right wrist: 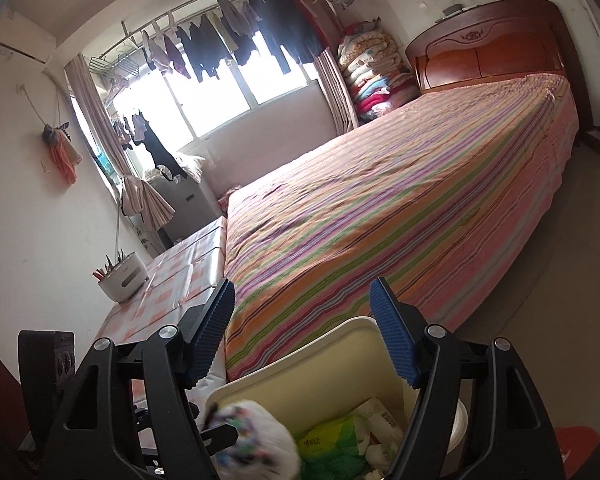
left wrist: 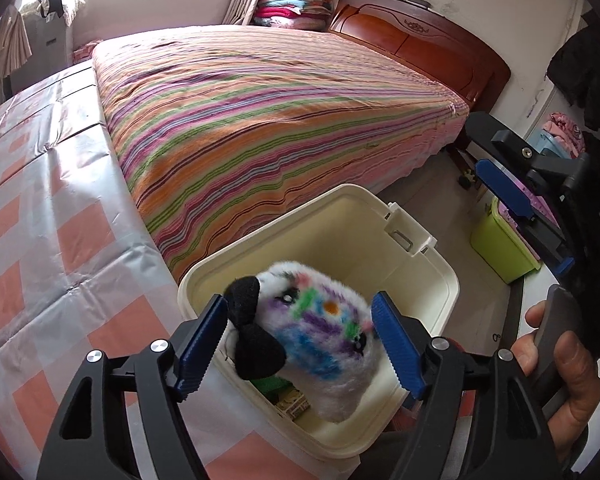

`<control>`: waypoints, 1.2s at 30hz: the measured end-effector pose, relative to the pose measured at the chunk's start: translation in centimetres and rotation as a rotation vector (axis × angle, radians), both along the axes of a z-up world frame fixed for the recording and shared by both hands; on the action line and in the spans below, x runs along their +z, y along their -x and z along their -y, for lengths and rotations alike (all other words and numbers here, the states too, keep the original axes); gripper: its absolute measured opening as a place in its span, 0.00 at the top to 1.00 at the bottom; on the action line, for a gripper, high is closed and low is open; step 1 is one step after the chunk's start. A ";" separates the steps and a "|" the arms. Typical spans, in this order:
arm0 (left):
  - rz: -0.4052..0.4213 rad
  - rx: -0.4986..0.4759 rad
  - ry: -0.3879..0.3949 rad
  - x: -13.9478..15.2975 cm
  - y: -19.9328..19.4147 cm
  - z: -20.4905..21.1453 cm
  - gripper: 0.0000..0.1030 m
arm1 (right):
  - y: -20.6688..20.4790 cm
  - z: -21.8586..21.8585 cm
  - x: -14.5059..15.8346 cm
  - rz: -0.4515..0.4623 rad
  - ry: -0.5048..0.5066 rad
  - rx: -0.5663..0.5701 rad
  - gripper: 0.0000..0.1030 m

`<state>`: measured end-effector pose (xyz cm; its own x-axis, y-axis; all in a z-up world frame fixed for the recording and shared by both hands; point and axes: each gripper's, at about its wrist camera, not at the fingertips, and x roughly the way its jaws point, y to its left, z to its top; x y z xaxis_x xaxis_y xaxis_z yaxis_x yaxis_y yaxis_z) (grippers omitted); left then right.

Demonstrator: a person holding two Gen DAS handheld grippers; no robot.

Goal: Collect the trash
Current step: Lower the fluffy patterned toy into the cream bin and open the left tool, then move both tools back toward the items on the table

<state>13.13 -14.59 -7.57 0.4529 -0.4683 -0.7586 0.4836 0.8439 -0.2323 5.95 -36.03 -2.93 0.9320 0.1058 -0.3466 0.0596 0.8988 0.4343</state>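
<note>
Hanging between the wide-apart pads of the left gripper (left wrist: 300,344), the plush toy (left wrist: 311,332) is above the cream bin (left wrist: 439,276), unheld. The right gripper (right wrist: 301,332) stands open and empty. The toy could catch the bin's rim and tumble outside.

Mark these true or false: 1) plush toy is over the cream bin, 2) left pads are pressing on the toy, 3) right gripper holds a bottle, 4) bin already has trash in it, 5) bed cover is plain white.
1) True: the plush toy is over the open cream bin.
2) False: left gripper is open, with gaps beside the toy.
3) False: right gripper is open and empty.
4) True: a green wrapper lies inside.
5) False: the bed cover is multicoloured stripes.
</note>
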 end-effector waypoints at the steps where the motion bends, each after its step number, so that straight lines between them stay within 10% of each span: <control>1: 0.004 0.004 0.002 0.2 0.1 -0.1 0.30 | -0.3 -0.4 -0.1 -0.002 0.005 0.002 0.33; 16: 0.240 0.174 -0.017 5.7 3.0 -8.5 0.29 | -1.7 -4.2 0.3 0.024 0.044 0.081 0.26; 36: 0.493 0.804 -0.054 9.6 8.1 -33.8 0.18 | -3.2 -20.2 1.0 0.071 0.182 0.424 0.15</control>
<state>5.01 19.17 2.01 0.9003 0.1545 -0.4070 -0.2151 0.9707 -0.1072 9.12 -15.87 -1.91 0.8416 0.4259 -0.3321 -0.3539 0.8994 0.2566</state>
